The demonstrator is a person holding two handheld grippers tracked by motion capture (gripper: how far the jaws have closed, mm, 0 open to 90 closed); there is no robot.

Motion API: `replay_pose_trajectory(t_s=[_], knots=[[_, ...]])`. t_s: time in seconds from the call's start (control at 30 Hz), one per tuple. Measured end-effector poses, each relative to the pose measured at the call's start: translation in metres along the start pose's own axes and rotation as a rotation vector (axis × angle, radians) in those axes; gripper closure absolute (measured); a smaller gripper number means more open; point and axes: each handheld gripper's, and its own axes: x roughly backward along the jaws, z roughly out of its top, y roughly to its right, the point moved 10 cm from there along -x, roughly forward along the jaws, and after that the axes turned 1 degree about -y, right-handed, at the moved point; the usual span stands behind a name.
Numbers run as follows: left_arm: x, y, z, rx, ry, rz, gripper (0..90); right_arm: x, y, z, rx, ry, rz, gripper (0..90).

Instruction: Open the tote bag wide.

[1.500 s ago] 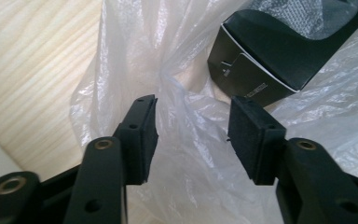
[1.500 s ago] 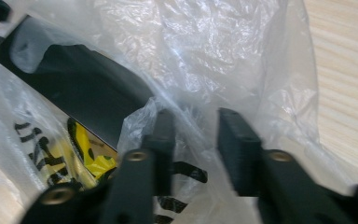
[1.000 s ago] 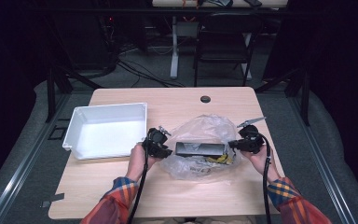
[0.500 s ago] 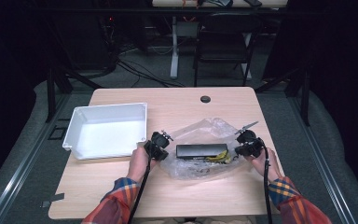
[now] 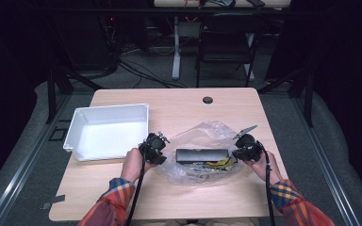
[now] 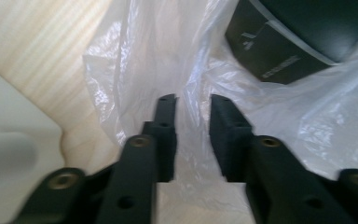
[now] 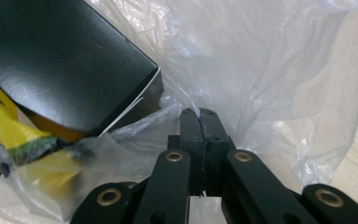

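A clear plastic bag [image 5: 207, 133] lies crumpled on the wooden table, holding a long black box [image 5: 202, 154] and a yellow and black item [image 5: 219, 163]. My left gripper [image 5: 162, 153] is at the bag's left edge. Its jaws have just been opening, and in the left gripper view [image 6: 191, 100] they stand apart with bag film [image 6: 144, 56] loose between them and the box [image 6: 298, 37] beyond. My right gripper [image 5: 238, 153] is at the bag's right edge. In the right gripper view [image 7: 199, 113] it is shut on a fold of bag film [image 7: 270, 70], beside the box [image 7: 60, 60] and the yellow item [image 7: 18, 135].
A white tray [image 5: 111, 107] stands on the table's left half, just left of my left hand; its corner [image 6: 9, 126] is in the left gripper view. A dark cable hole [image 5: 208, 100] is near the far edge. A chair [image 5: 226, 37] and cables stand beyond the table.
The bag has sunk flatter around the box. My left gripper has drawn a little left from the bag's edge. The right gripper has shifted slightly down and inward with the film.
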Motion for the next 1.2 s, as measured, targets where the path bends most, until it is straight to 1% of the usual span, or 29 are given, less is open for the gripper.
replay_pose_trajectory(t_s=[0.03,0.07,0.13,0.17,0.2,0.27,0.3,0.33,0.37,0.4,0.43,0.47,0.5,0.53,0.57,0.63,0.7,0.73,0.77,0.8,0.83,0.87,0.9,0.93,0.97,1.0,1.03,1.1,1.2], knots=[[0.005,0.000,0.001,-0.005,0.004,0.001,64.6,-0.001,0.000,0.001,-0.006,0.009,0.000,90.0],[0.010,0.000,0.003,-0.018,0.008,0.009,59.7,-0.001,-0.001,0.001,0.003,0.001,0.009,90.0],[0.020,0.003,0.009,-0.032,0.038,0.003,55.3,-0.003,0.000,0.002,0.006,0.004,0.002,90.0],[0.025,0.005,0.013,-0.042,0.056,-0.003,52.0,-0.003,0.001,0.002,0.009,-0.003,-0.003,90.0],[0.029,0.008,0.016,-0.059,0.071,-0.019,49.4,-0.004,0.002,0.003,0.012,-0.006,-0.008,90.0],[0.035,0.010,0.022,-0.073,0.088,-0.017,46.4,-0.007,0.006,0.004,0.008,-0.015,-0.031,90.0],[0.036,0.012,0.024,-0.093,0.091,-0.030,44.6,-0.009,0.008,0.005,-0.005,-0.011,-0.045,90.0],[0.037,0.013,0.026,-0.103,0.092,-0.038,44.4,-0.009,0.011,0.004,-0.008,-0.022,-0.054,90.0],[0.037,0.014,0.029,-0.118,0.098,-0.035,43.3,-0.010,0.013,0.005,-0.014,-0.020,-0.063,89.9],[0.036,0.017,0.031,-0.137,0.102,-0.050,42.3,-0.010,0.015,0.005,-0.024,-0.027,-0.083,89.8],[0.035,0.019,0.034,-0.149,0.097,-0.062,42.3,-0.012,0.015,0.006,-0.045,-0.006,-0.085,89.8],[0.033,0.021,0.037,-0.170,0.102,-0.069,41.0,-0.010,0.017,0.005,-0.027,-0.035,-0.092,88.9],[0.031,0.024,0.040,-0.191,0.102,-0.091,41.0,-0.011,0.018,0.005,-0.035,-0.030,-0.093,86.6],[0.029,0.026,0.043,-0.207,0.098,-0.100,41.0,-0.010,0.018,0.005,-0.035,-0.032,-0.089,81.7],[0.027,0.029,0.045,-0.233,0.094,-0.104,40.6,-0.011,0.016,0.007,-0.044,-0.011,-0.078,76.4],[0.023,0.035,0.049,-0.297,0.078,-0.115,40.8,-0.006,0.015,0.008,-0.027,-0.012,-0.073,64.3],[0.018,0.038,0.052,-0.337,0.058,-0.113,41.1,-0.001,0.013,0.009,-0.010,0.000,-0.044,56.8],[0.016,0.041,0.053,-0.360,0.055,-0.127,41.2,0.001,0.013,0.011,-0.021,0.028,-0.040,54.4],[0.014,0.043,0.055,-0.356,0.055,-0.147,41.4,0.004,0.013,0.011,-0.010,0.029,-0.031,51.7],[0.011,0.044,0.055,-0.374,0.038,-0.158,41.5,0.007,0.012,0.011,-0.004,0.026,-0.015,49.2],[0.008,0.045,0.056,-0.386,0.025,-0.152,41.7,0.009,0.012,0.012,-0.010,0.036,-0.016,47.5],[0.004,0.045,0.056,-0.390,0.013,-0.148,41.6,0.010,0.012,0.013,-0.006,0.046,-0.007,45.8],[0.001,0.046,0.056,-0.405,0.003,-0.151,41.6,0.012,0.011,0.013,-0.008,0.050,-0.004,44.1],[-0.001,0.045,0.057,-0.413,0.007,-0.143,40.9,0.013,0.011,0.014,-0.007,0.055,-0.003,43.1],[-0.002,0.046,0.059,-0.410,0.013,-0.145,40.7,0.015,0.011,0.014,-0.002,0.058,0.001,42.0],[-0.002,0.047,0.060,-0.426,0.016,-0.153,40.1,0.016,0.011,0.014,0.000,0.058,0.008,41.1],[-0.003,0.046,0.062,-0.429,0.018,-0.148,40.4,0.017,0.011,0.014,0.000,0.065,0.014,40.0],[-0.006,0.046,0.062,-0.453,-0.003,-0.154,38.6,0.018,0.011,0.014,-0.004,0.070,0.016,38.4],[-0.012,0.045,0.060,-0.472,-0.038,-0.154,36.7,0.018,0.012,0.013,-0.008,0.070,0.022,37.5]])
